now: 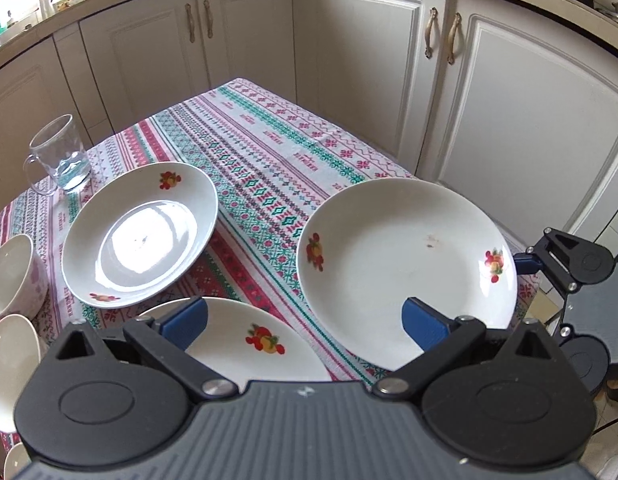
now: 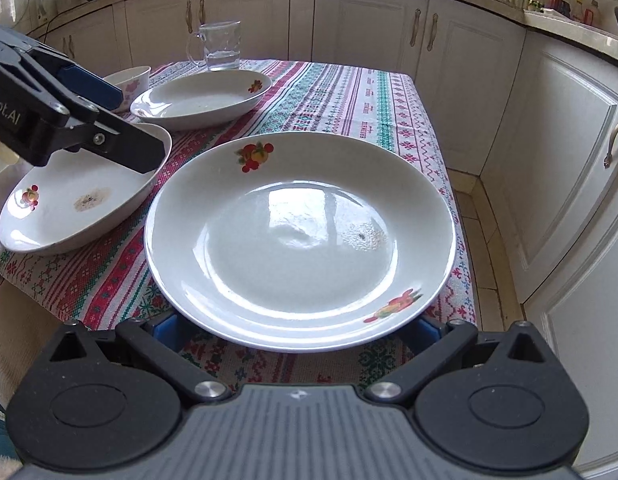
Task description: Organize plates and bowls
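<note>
Holding both tools over the cloth-covered worktop (image 1: pixel 269 152), we see three white plates with fruit prints. Our left hand-held gripper (image 1: pixel 305 322) has its blue pads spread wide and grips nothing; directly beneath and between them lies the near plate (image 1: pixel 261 356), which in the right wrist view (image 2: pixel 85 208) shows a brownish smudge in its well. Ahead and to the left of this hand-held gripper sits the far plate (image 1: pixel 141 236), flat on the cloth and apart from the others. Beyond that plate stands a glass mug (image 1: pixel 63 156) with a little water in it. At the left edge of this view are a pink-patterned bowl (image 1: pixel 13 276) and a plain white bowl (image 1: pixel 9 364) closer in.

Our right hand-held gripper (image 2: pixel 297 330) is also spread wide, its blue pads sitting at either side of the near rim of the large plate (image 2: pixel 301 236), under the rim's edge; we cannot tell whether they touch it. That plate lies at the worktop's near right edge, just to the right of the smudged plate. Cream cabinets (image 2: pixel 389 32) lie beyond the worktop.
</note>
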`<state>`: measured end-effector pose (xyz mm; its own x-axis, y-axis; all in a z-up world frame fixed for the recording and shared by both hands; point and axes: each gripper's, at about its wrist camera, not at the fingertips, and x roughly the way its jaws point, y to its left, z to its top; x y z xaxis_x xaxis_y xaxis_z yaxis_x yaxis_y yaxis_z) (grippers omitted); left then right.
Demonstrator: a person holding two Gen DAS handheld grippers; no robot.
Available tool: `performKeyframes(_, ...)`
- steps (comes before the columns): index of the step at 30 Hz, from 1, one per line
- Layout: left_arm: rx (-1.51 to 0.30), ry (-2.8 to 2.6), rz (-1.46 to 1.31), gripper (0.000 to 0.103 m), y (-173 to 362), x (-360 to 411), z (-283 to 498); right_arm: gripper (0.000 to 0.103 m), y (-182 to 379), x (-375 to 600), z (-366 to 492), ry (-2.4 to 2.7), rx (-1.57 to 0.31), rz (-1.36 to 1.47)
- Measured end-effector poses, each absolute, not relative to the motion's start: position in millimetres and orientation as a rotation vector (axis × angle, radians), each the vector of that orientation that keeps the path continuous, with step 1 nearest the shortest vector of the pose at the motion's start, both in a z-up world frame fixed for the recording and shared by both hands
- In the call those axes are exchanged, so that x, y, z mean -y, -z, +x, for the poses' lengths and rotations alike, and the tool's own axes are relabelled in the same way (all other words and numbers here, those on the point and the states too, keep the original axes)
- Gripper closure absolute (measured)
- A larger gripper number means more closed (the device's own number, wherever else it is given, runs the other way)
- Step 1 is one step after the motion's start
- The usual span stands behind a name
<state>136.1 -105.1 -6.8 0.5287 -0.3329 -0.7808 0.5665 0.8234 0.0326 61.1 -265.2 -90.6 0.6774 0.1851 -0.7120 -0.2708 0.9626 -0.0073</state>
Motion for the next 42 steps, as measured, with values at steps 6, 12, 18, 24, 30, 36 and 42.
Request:
performKeyframes(6, -0.931, 0.634, 0.303, 0.001, 9, 120, 158, 0.000, 88, 272, 63, -0.289, -0.799, -0.126)
performKeyframes(12, -0.976, 0.694, 0.316, 0.004, 20, 136, 185, 0.000, 90, 277, 58, -0.348, -0.770, -0.141)
performKeyframes(18, -1.058, 0.727, 0.287, 0.014, 34, 148, 208, 0.000, 90, 282, 63, -0.380, -0.756, -0.153)
performKeyframes(24, -1.091, 0.750, 0.297, 0.026, 44, 158, 223, 0.000, 89, 286, 65, -0.410, -0.754, -0.164)
performKeyframes(30, -1.115, 0.770, 0.290, 0.032, 50, 165, 229, 0.000, 90, 288, 68, -0.430, -0.751, -0.171)
performKeyframes(36, -1.112, 0.784, 0.294, 0.033, 52, 170, 234, 0.000, 91, 288, 69, -0.435, -0.749, -0.172)
performKeyframes(42, -1.100, 0.791, 0.301, 0.033, 54, 175, 239, 0.000, 92, 288, 67, -0.423, -0.735, -0.162)
